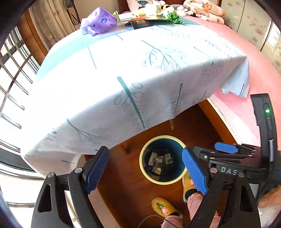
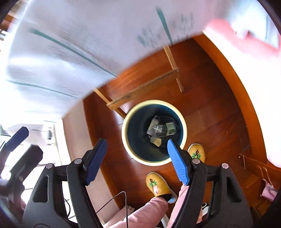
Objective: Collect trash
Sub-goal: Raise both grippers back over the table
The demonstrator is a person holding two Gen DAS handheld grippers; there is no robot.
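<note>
Hovering over the bin of trash, right tool released, left tool released too

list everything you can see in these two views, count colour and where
trash bin: one, cream rim, dark blue inside, on the floor by the table
trash in bin: several grey and tan pieces, at its bottom
tablecloth: one, pale blue with teal leaf print, over the table
purple bag: one, far left of the table
litter pile: mixed white, green and dark, far table edge
floor: red-brown wood
slippers: two, yellow, beside the bin
left gripper: blue fingers, open, empty
right gripper: blue fingers, open, empty, above the bin
</note>
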